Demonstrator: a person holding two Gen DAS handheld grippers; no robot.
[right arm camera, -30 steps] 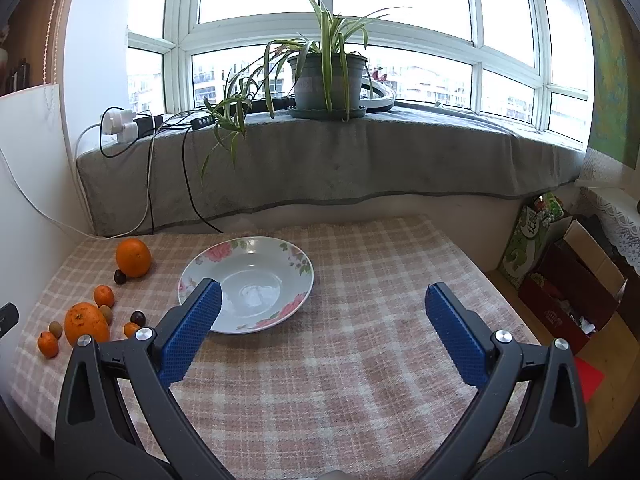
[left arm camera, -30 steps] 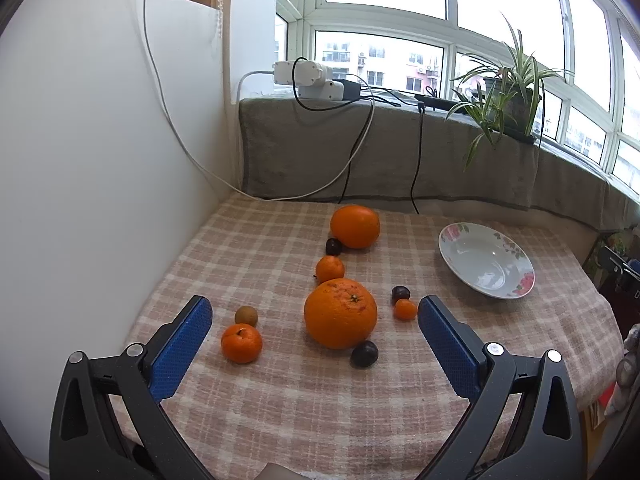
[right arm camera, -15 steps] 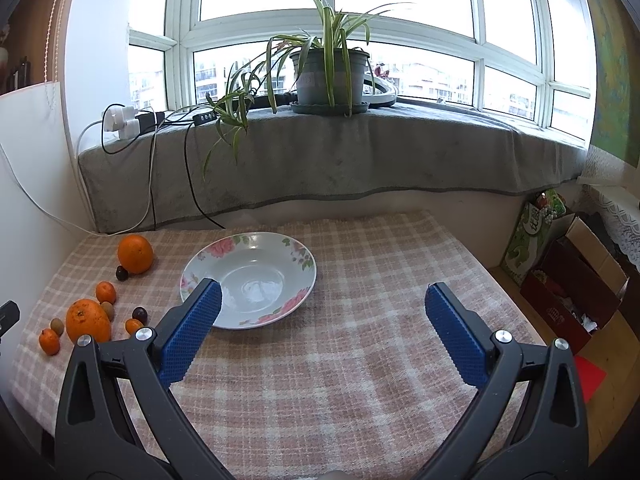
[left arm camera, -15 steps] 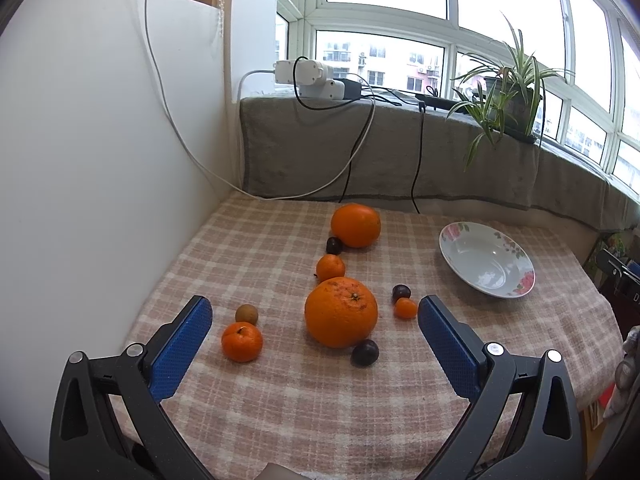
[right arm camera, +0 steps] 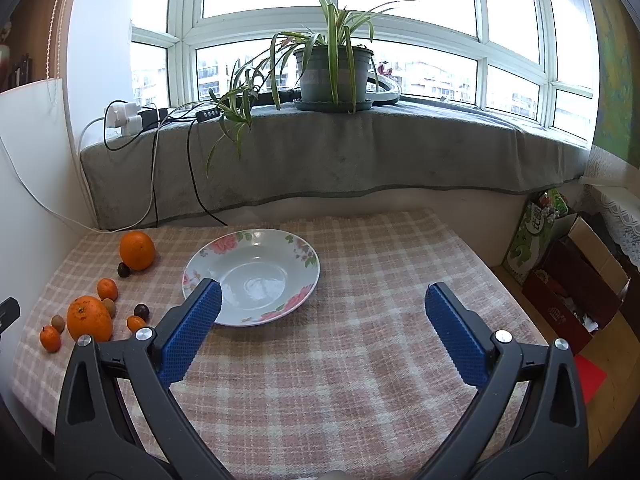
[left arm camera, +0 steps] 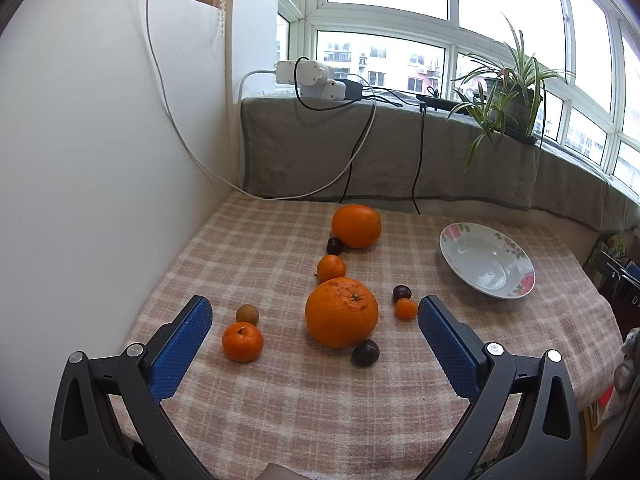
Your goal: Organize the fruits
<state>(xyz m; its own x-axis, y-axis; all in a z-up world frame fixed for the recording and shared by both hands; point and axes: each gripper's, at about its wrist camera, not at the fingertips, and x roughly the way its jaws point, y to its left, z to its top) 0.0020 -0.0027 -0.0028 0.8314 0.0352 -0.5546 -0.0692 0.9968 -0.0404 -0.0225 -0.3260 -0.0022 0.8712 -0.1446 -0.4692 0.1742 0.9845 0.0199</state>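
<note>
A large orange (left arm camera: 342, 312) sits on the checked tablecloth (left arm camera: 280, 392), between my left gripper's (left arm camera: 314, 316) open, empty fingers but farther off. A second large orange (left arm camera: 356, 226) lies farther back. Small tangerines (left arm camera: 243, 341) (left arm camera: 331, 268) (left arm camera: 406, 308), dark plums (left arm camera: 365, 353) (left arm camera: 401, 293) (left arm camera: 335, 245) and a brown longan (left arm camera: 247, 314) lie around them. A white floral plate (left arm camera: 487, 259) stands empty to the right. My right gripper (right arm camera: 324, 312) is open and empty, just in front of the plate's rim (right arm camera: 304, 292); the fruits (right arm camera: 89, 318) lie to its left.
A white panel (left arm camera: 80, 160) walls the table's left side. A grey-draped windowsill (right arm camera: 320, 160) runs behind, with power strips (left arm camera: 310, 78), cables and a potted plant (right arm camera: 332, 76). Cardboard boxes (right arm camera: 576, 280) stand on the floor beyond the table's right edge.
The right gripper has drifted slightly toward the plate. The left gripper has barely moved. No fruit has moved.
</note>
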